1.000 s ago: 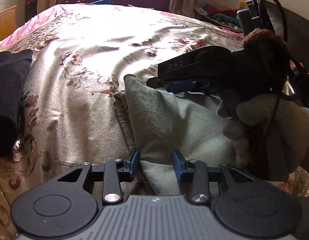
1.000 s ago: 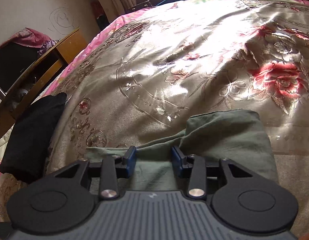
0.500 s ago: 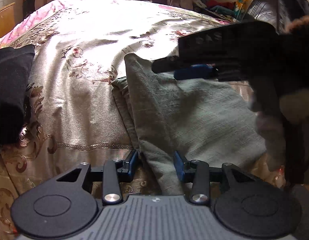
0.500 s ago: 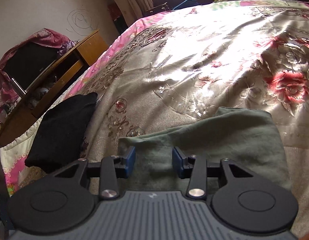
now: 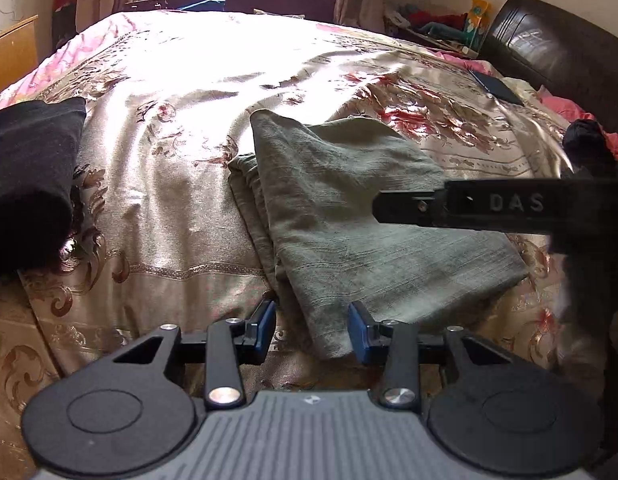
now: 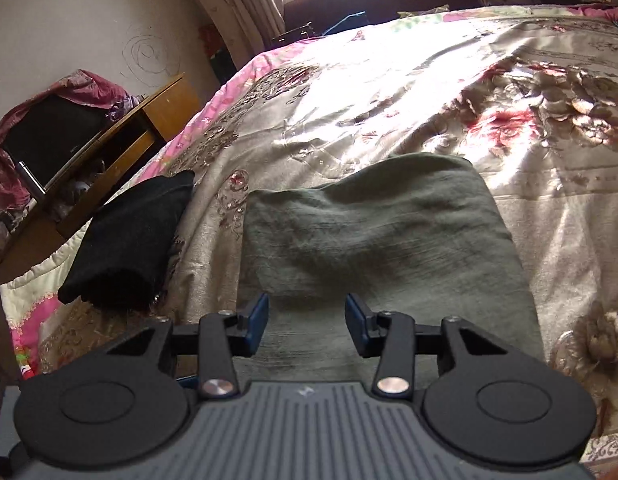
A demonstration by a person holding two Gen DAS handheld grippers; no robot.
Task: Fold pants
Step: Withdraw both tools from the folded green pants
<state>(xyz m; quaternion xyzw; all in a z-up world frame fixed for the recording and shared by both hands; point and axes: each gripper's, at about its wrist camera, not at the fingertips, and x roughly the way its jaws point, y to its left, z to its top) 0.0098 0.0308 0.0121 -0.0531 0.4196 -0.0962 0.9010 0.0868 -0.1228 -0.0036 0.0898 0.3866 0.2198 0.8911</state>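
The grey-green pants [image 5: 349, 200] lie folded into a compact rectangle on the flowered bedspread [image 5: 181, 152]. They also show in the right wrist view [image 6: 381, 236]. My left gripper [image 5: 312, 332] is open and empty, hovering at the near corner of the folded pants. My right gripper [image 6: 305, 326] is open and empty, above the near edge of the pants. The right gripper's black body [image 5: 489, 206] reaches in from the right in the left wrist view, above the pants.
A folded black garment [image 5: 29, 176] lies on the bed to the left, also in the right wrist view [image 6: 129, 236]. A wooden cabinet [image 6: 121, 136] stands left of the bed. A dark headboard [image 5: 557, 52] and a dark flat item [image 5: 497, 88] are at the right.
Both grippers have pulled back from the pants, which now lie flat and released. The right gripper has withdrawn to the right and lifted; the left has backed toward the bed's near edge.
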